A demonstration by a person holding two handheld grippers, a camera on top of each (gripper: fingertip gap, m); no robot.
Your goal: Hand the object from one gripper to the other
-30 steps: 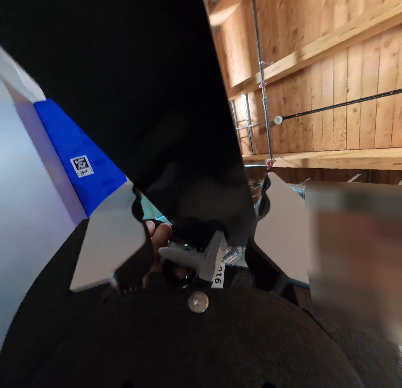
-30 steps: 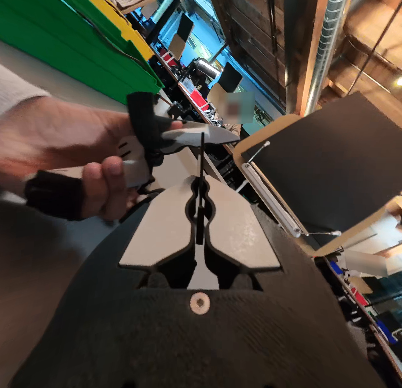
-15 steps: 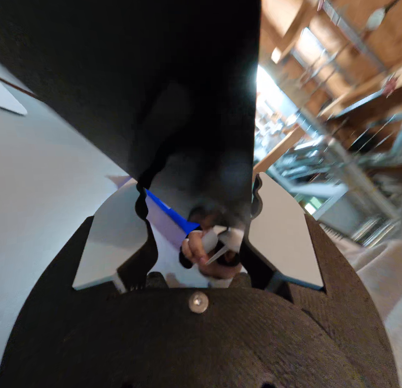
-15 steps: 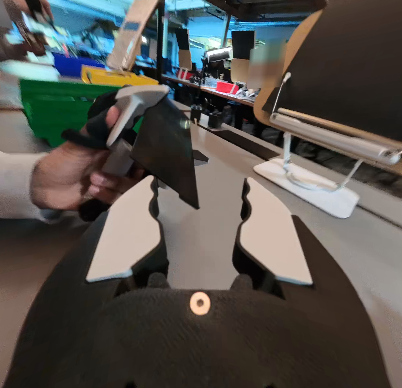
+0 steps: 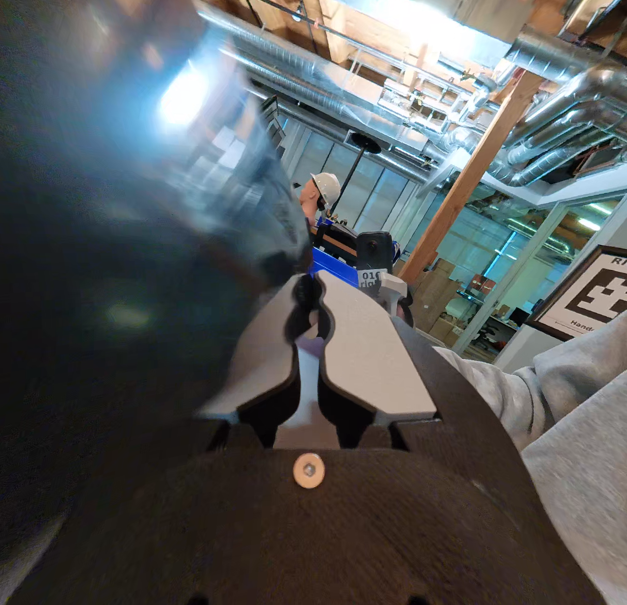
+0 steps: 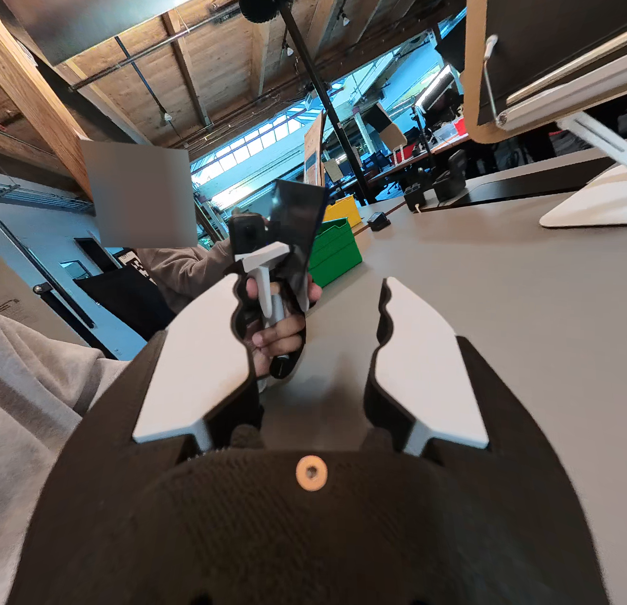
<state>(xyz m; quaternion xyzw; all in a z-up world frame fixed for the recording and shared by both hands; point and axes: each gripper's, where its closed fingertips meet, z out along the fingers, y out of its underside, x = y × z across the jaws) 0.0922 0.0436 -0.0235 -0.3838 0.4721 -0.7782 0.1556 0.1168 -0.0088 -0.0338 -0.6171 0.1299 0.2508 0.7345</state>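
A timbered ceiling hung with silver ducts runs over this workshop, and below it a wide grey table (image 6: 492,283) stretches away to the far right. On that table I count one green bin (image 6: 334,249) with one yellow bin (image 6: 341,210) just behind it, one white stand foot (image 6: 590,205) on the right and a few small black blocks far back. The thing I am handing over, a thin, stiff black sheet (image 6: 298,222), is the largest item in play: in my left wrist view it fills the whole left side as a dark blur (image 5: 118,249), too close to read its edges. My left gripper (image 5: 312,303) is pinched together on its lower edge, and from the right wrist view I see that gripper (image 6: 288,266) well apart from me on the near left, sheet standing upright above my hand (image 6: 274,337). My right gripper (image 6: 310,303) has its fingers spread wide with nothing between them. By my judgement the sheet now sits with the left, so the step is simply to carry it steadily: keep the pinch firm, keep the sheet's plane upright so it does not lever out, and draw the empty right one clear. Two grippers, one sheet.
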